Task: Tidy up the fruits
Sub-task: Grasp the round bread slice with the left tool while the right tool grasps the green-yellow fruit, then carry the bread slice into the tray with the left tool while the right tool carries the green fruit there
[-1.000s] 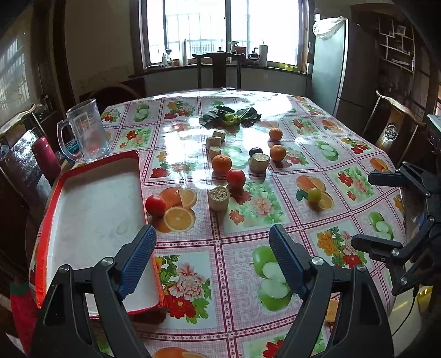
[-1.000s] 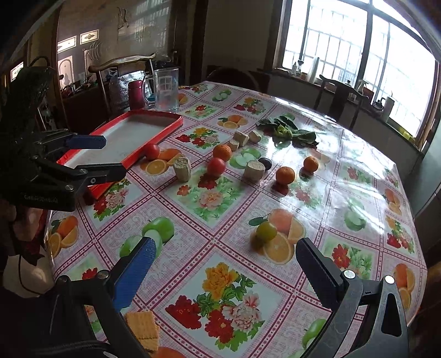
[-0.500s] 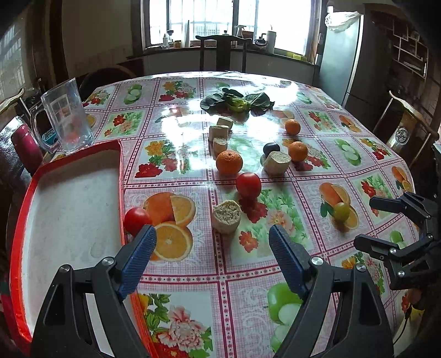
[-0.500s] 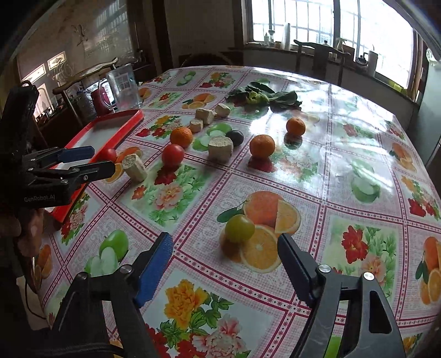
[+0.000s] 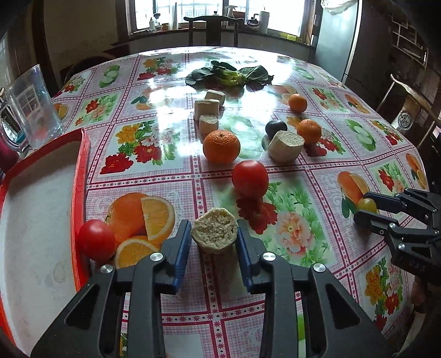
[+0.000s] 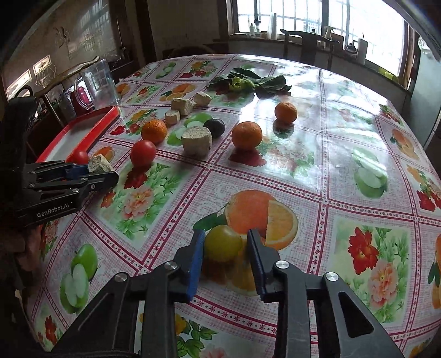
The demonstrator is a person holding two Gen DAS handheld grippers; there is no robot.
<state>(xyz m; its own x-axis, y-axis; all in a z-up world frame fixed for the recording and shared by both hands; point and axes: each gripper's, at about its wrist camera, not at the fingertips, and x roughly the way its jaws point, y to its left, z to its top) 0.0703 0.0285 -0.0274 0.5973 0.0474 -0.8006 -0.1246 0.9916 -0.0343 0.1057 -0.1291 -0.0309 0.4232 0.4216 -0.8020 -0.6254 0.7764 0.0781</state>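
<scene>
Left hand-held gripper (image 5: pixel 213 242) brackets the beige cut chunk (image 5: pixel 215 234), pads seemingly touching it.

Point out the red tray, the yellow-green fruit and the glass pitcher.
red tray (image 5: pixel 82 154), left wrist view, right rim.
yellow-green fruit (image 6: pixel 223 242), right wrist view, centre.
glass pitcher (image 5: pixel 30 110), left wrist view, body.

A flower-and-fruit printed tablecloth (image 5: pixel 154 143) covers the round table. At 10 o'clock on it stands a clear glass pitcher (image 5: pixel 30 107), upright, with a dark red flask (image 6: pixel 82 96) just behind it. At 12 o'clock, past the table's far edge, 1 dark wooden chair (image 5: pixel 212 30) faces the window sill, where several bottles (image 5: pixel 154 23) stand. At 2 o'clock stands a grey refrigerator (image 5: pixel 333 38).
</scene>
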